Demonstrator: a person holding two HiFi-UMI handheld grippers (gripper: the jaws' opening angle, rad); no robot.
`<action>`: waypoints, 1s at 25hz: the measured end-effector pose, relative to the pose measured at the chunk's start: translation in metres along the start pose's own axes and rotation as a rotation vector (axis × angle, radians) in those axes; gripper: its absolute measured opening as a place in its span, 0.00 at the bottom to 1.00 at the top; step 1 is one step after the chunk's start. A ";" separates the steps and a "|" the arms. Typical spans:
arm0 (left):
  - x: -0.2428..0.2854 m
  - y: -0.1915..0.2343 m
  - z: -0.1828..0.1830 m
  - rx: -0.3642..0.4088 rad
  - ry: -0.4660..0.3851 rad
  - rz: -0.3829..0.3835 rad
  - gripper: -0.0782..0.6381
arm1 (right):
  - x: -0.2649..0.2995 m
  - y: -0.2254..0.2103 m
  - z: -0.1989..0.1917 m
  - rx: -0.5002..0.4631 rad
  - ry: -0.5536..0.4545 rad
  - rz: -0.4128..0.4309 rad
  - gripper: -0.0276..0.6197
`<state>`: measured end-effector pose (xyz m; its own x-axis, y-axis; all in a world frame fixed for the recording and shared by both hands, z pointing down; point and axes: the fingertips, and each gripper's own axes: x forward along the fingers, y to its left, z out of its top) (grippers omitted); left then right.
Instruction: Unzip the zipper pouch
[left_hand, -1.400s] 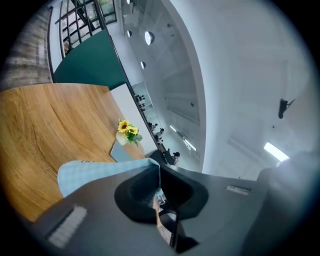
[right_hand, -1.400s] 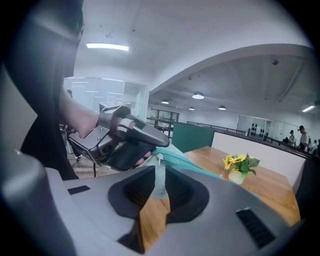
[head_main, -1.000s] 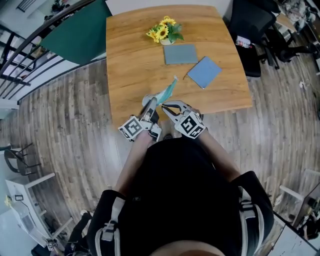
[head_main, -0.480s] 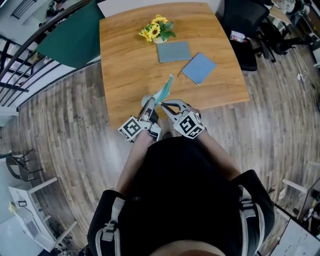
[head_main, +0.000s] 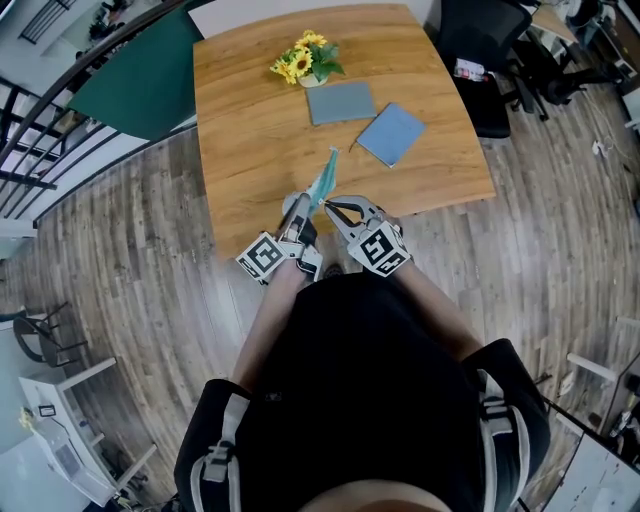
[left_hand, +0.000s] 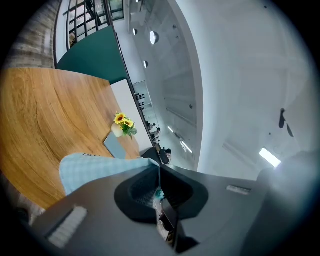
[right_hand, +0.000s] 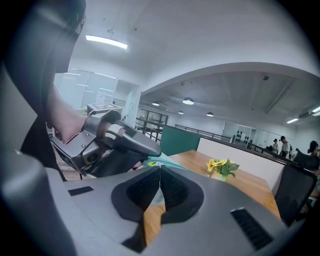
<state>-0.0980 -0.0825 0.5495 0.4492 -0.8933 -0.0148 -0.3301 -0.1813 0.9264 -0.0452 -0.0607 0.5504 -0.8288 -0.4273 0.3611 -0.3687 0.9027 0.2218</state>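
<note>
A: Where is the zipper pouch?

B: It is up in the air over the near edge of the bench, caught between the two grippers close in front of the person. From the head view it shows edge-on: a slim strip that narrows to a tip pointing away, toward the blue flat piece.

A: And how does it look?

B: It is pale teal with a fine check. The left gripper view shows its broad face spreading to the left, with a rounded corner and a small line of dark print along the upper edge. It looks soft and thin. Whether the zip is run open cannot be told from any view.

A: What is the left gripper doing?

B: It is clenched on the pouch; its jaws stand together with a sliver of teal and white material pinched between the pads.

A: And the right gripper?

B: It is clamped as well, just beside the left one, with a thin bit of the same pale fabric between its pads.

A: Anything else on the bench?

B: Sunflowers stand at the far side. A grey-blue flat piece lies beside them, near the blue one.
</note>
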 end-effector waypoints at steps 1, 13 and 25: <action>0.000 -0.001 -0.001 0.000 0.001 0.000 0.12 | -0.001 0.001 0.000 0.004 -0.002 -0.003 0.05; 0.000 -0.008 -0.015 0.035 0.033 -0.005 0.12 | -0.011 -0.006 -0.005 0.075 -0.025 -0.040 0.05; 0.004 -0.018 -0.025 0.077 0.071 -0.022 0.12 | -0.018 -0.020 -0.010 0.146 -0.039 -0.094 0.05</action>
<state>-0.0698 -0.0727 0.5424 0.5137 -0.8580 -0.0051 -0.3813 -0.2336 0.8945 -0.0191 -0.0713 0.5485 -0.8024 -0.5109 0.3086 -0.5007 0.8576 0.1177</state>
